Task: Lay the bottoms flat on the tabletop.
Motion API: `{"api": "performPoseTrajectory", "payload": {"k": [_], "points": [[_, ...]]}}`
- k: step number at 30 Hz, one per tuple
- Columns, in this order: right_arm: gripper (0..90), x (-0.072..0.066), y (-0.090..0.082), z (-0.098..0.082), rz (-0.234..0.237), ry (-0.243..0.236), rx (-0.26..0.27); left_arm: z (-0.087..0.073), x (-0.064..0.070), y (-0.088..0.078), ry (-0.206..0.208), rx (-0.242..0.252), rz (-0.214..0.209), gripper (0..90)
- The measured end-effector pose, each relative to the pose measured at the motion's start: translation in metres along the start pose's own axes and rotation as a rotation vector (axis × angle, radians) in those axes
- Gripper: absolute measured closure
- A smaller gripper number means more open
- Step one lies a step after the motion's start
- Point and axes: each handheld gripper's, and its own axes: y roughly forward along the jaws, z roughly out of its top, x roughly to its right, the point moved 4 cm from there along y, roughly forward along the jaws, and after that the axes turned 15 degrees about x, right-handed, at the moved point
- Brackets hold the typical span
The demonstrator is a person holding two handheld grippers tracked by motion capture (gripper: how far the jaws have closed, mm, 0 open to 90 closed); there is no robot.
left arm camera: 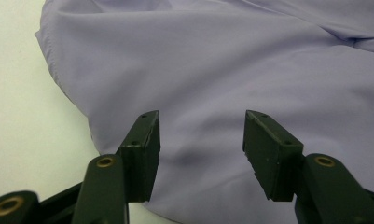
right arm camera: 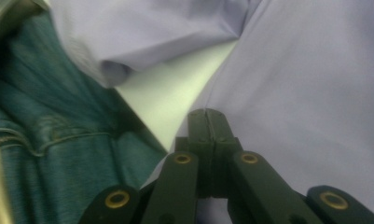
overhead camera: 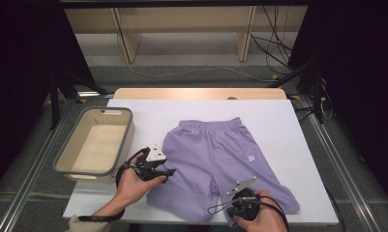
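In the high view the right claw (overhead camera: pixel 236 193) has its tips lost against the purple shorts (overhead camera: pixel 220 159), so any pinch of cloth cannot be judged there. In the right claw view the jaws meet at the fabric edge, but whether cloth lies between them is unclear. The shorts run past 3 edges of the left claw view, and their white logo (overhead camera: pixel 251 158) is too small to read.

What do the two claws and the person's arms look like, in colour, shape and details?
The left claw has a black body with a pale grey three-cornered plate on top; the right claw is black too, with a darker grey plate. A thin black cable loops from each. Close up, the jaws are dark, blocky, flat-faced pads on arms with brass-coloured rivets. The left forearm has a dark wristband and a light sleeve edge.
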Motion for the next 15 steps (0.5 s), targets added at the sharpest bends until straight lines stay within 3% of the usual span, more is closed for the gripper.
{"api": "performPoseTrajectory", "payload": {"k": [8, 10, 12, 15], "points": [[90.0, -0.008, -0.009, 0.004, 0.086, 0.021, 0.039, 0.000, 0.000, 0.000, -0.001, -0.001, -0.001, 46.5], [81.9, -0.007, -0.012, 0.007, 0.100, 0.061, 0.081, 0.000, 0.000, 0.000, -0.001, -0.001, -0.001, 46.5], [76.8, 0.001, -0.017, 0.010, 0.073, 0.065, 0.119, 0.000, 0.000, 0.001, -0.002, 0.000, -0.001, 46.5], [73.8, 0.027, -0.030, 0.012, -0.023, 0.112, 0.170, -0.001, 0.000, 0.001, -0.002, -0.002, -0.003, 46.5]]}}
